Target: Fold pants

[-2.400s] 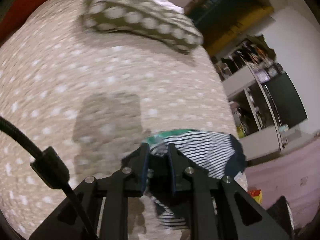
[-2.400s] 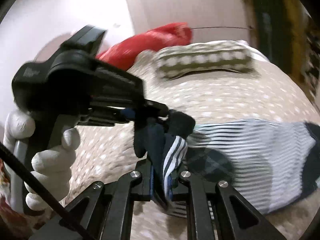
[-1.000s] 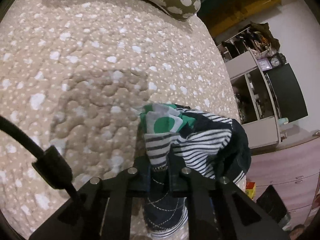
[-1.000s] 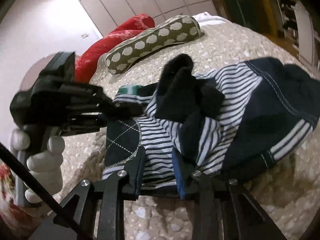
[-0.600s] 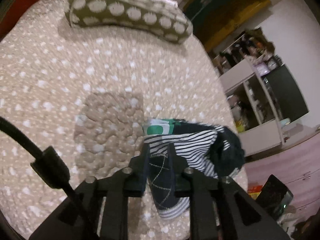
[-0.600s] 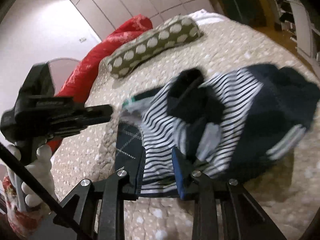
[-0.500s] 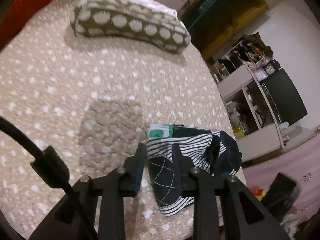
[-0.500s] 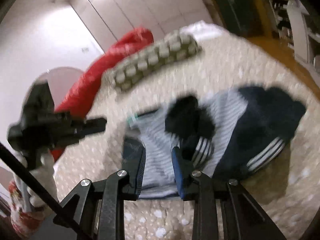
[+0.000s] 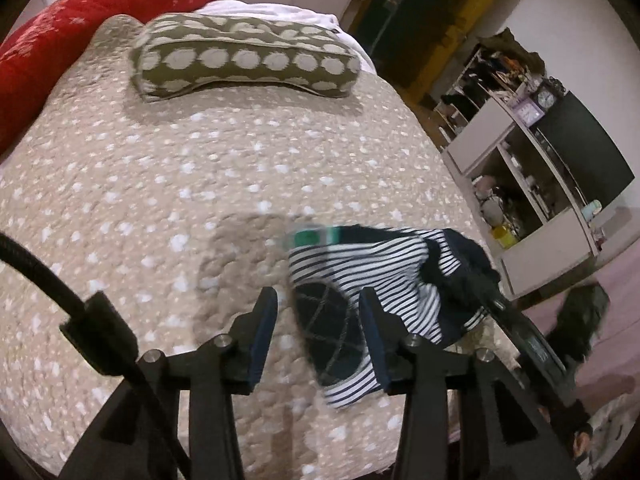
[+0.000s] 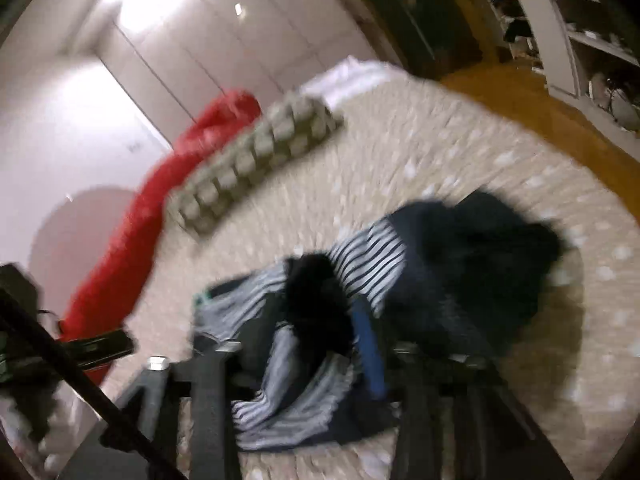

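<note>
Both grippers have let go of the pants [image 9: 372, 276] since a second ago: left gripper [image 9: 318, 332] and right gripper [image 10: 316, 340] jaws are opening, pads clear of cloth. Pants lie bunched, striped knit with dark navy patches, near the bedspread's [image 9: 160, 184] edge. Left view is sharp, showing the dotted pillow [image 9: 244, 60] and quilted spots; right view is motion-blurred.

Two wrist cameras, both looking forward and down over a bed

The left wrist view looks steeply down along its hand-held gripper [image 9: 318, 330] at the bed [image 9: 160, 184], near the pants [image 9: 360, 280], with shelves at right. The right wrist view, blurred, faces more level toward the wall. Both share the pants, spotted pillow [image 9: 244, 60] and red cushion [image 9: 80, 24].
</note>
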